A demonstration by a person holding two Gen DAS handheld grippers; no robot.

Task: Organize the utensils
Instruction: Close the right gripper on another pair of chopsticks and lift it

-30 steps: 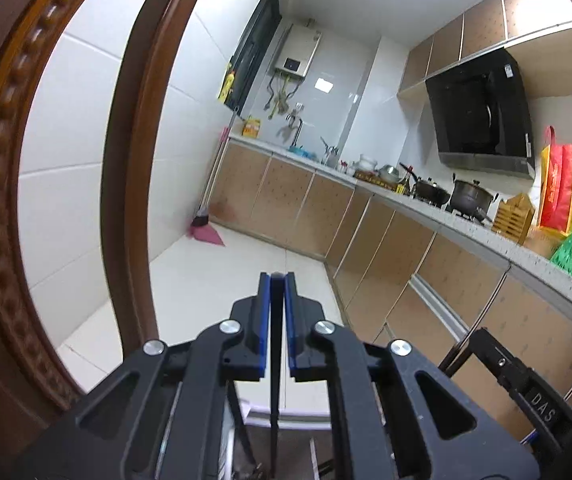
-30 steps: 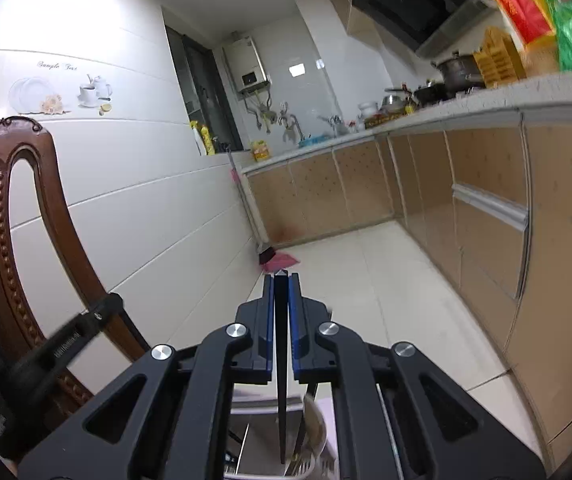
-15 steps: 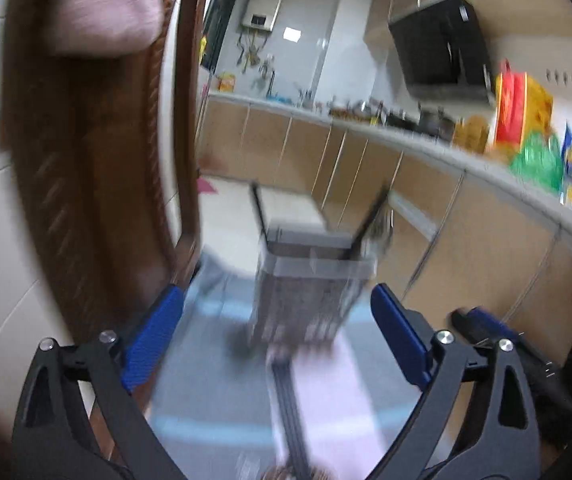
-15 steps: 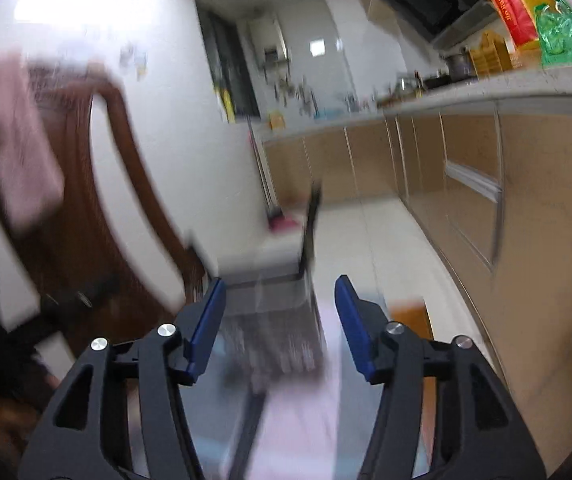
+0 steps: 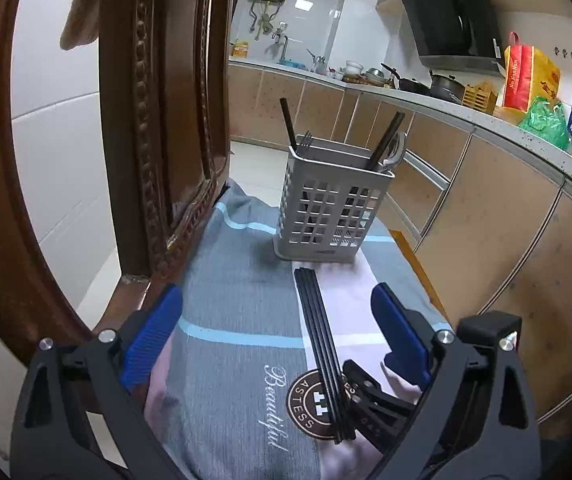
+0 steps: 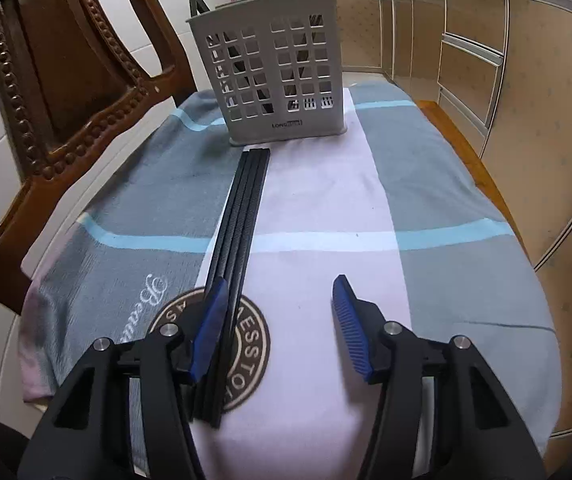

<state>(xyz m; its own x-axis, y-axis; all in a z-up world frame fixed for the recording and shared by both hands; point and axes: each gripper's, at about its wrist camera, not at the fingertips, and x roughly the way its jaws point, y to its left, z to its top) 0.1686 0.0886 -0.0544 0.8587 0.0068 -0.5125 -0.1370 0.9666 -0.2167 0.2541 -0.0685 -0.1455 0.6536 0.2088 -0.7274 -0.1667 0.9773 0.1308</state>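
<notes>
Left gripper (image 5: 277, 336): jaws spread wide, nothing clasped. It hangs over the cloth, tipped downward, with the black chopsticks (image 5: 323, 354) lying on the cloth below, between its blue pads but touched by neither.

Right gripper (image 6: 278, 312): jaws parted about halfway, gripping nothing. Its left blue pad (image 6: 210, 326) sits right at the near end of the chopsticks (image 6: 238, 236); whether it touches them cannot be told. The other pad is well clear, over the white stripe. Part of this gripper shows low in the left wrist view, beside the chopsticks' near end.

Chopsticks: a tight bundle of black sticks, laid flat and side by side, far tips just short of the holder's base.

Utensil holder (image 5: 331, 208): grey plastic, grid-holed walls, upright at the far end of the cloth. Inside stand two dark chopsticks leaning apart, a fork (image 5: 305, 141) and a spoon (image 5: 394, 151).

Cloth (image 6: 437, 184): grey with white and light-blue stripes, a round brown logo and script lettering near the grippers; it covers the seat.

Carved wooden chair back (image 5: 158, 120) rises to the left. Kitchen counter (image 5: 485, 120) and cabinets run along the right.
</notes>
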